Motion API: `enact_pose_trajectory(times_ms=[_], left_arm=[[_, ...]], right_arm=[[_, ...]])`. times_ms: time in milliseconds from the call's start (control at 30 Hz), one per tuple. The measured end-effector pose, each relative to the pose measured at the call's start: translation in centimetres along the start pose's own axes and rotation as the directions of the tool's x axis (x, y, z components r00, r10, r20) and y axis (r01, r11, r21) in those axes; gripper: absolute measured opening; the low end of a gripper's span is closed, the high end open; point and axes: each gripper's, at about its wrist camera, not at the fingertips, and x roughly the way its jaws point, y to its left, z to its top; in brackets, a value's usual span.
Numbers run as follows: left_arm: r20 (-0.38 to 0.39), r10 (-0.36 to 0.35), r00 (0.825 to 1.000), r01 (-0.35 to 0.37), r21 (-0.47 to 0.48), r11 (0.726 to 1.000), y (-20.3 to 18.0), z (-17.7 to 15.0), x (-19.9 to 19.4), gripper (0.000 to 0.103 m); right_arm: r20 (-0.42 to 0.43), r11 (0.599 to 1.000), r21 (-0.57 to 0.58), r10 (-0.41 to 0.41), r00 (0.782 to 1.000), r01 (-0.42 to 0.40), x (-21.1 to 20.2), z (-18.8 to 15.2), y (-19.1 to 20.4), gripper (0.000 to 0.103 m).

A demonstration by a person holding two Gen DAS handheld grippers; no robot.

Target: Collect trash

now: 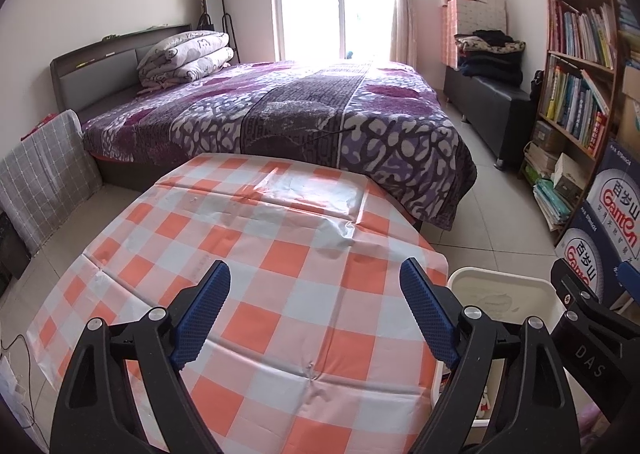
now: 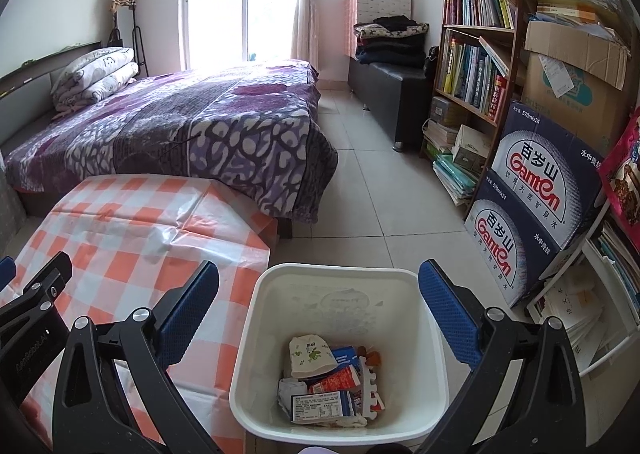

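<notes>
A white waste bin (image 2: 256, 338) stands on the floor just right of the table with the orange-and-white checked cloth (image 1: 280, 294). Inside the bin lie a crumpled paper cup (image 2: 310, 356), a red carton (image 2: 336, 378), a blue-and-white box (image 2: 320, 406) and other scraps. My right gripper (image 2: 318, 296) hovers above the bin, open, with nothing between its blue pads. My left gripper (image 1: 314, 294) hangs over the table, open and empty. The bin's rim (image 1: 500, 274) shows at the right of the left wrist view, beside the right gripper's black body (image 1: 592, 318).
A bed with a purple patterned cover (image 1: 300, 109) lies beyond the table. Stacked water cartons (image 2: 536, 213) and a bookshelf (image 2: 476, 65) line the right wall, with books piled on the tiled floor (image 2: 380, 189). A dark bench with folded clothes (image 2: 392, 49) stands by the window.
</notes>
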Motion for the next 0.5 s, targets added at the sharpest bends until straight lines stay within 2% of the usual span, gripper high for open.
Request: enact_pose_trajectory(times_ms=[367, 500], left_arm=[[0.003, -0.002, 1.0, 0.002, 0.008, 1.0, -0.22, 0.14, 0.12, 0.084], [-0.004, -0.01, 1.0, 0.01, 0.003, 1.0, -0.43, 0.14, 0.05, 0.088]], right_arm=[[-0.003, 1.0, -0.005, 0.003, 1.0, -0.003, 0.09, -0.11, 0.08, 0.096], [-0.008, 1.0, -0.006, 0.004, 1.0, -0.004, 0.08, -0.18, 0.08, 0.096]])
